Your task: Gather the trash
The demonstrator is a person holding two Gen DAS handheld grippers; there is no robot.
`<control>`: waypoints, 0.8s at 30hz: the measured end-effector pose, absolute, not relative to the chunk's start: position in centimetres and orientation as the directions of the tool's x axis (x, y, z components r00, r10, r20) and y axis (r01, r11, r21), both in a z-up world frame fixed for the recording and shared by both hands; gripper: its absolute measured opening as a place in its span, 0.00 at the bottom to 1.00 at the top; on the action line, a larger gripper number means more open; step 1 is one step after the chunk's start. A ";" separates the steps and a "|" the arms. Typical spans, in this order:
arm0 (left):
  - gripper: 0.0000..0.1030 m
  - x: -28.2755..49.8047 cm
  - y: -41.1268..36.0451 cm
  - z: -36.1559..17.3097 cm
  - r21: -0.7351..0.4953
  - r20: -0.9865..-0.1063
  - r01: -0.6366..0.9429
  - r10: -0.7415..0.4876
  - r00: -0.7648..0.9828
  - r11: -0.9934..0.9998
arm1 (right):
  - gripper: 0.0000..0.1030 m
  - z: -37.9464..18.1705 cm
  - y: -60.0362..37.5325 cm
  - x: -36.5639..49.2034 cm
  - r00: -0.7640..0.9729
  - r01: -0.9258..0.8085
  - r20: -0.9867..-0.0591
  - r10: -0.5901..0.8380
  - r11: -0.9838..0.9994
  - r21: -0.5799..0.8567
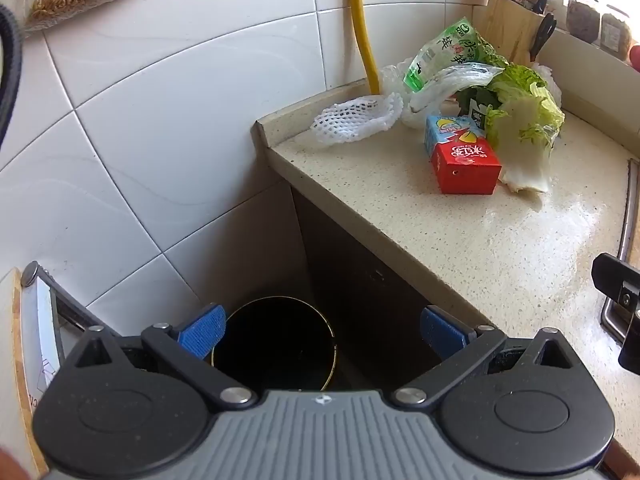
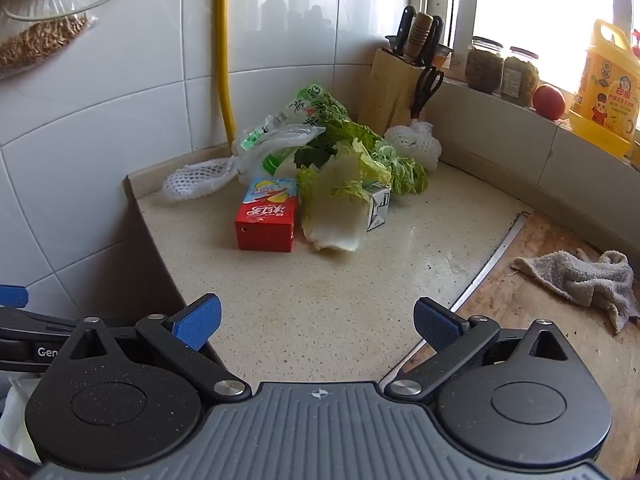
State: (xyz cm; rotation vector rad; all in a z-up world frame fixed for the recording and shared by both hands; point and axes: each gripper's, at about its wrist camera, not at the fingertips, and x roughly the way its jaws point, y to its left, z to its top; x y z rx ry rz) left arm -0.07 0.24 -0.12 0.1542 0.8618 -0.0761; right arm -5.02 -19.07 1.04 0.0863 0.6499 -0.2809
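A heap of trash lies at the back of the speckled counter (image 2: 360,300): a red drink carton (image 2: 266,220), cabbage leaves (image 2: 344,200), a green-printed plastic bag (image 2: 280,132), a white foam net (image 2: 200,180) and a second carton (image 2: 378,206) under the leaves. In the left wrist view the same carton (image 1: 466,162), leaves (image 1: 524,128) and net (image 1: 356,118) sit on the counter. My left gripper (image 1: 320,330) hangs open over a dark round bin (image 1: 276,344) on the floor beside the counter. My right gripper (image 2: 316,320) is open above the counter's front, well short of the heap.
A wooden knife block (image 2: 394,84) with scissors stands behind the heap, by a yellow pipe (image 2: 224,60). Jars (image 2: 484,64), a tomato (image 2: 548,102) and a yellow bottle (image 2: 606,80) line the sill. A grey rag (image 2: 584,280) lies on a wooden board (image 2: 540,340) at right.
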 end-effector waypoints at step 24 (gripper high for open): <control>0.98 -0.8 1.4 0.1 0.091 -0.754 0.136 -0.021 0.657 0.986 | 1.00 1.0 -18.1 -6.1 0.756 0.291 -0.609 -0.241 0.957 -0.018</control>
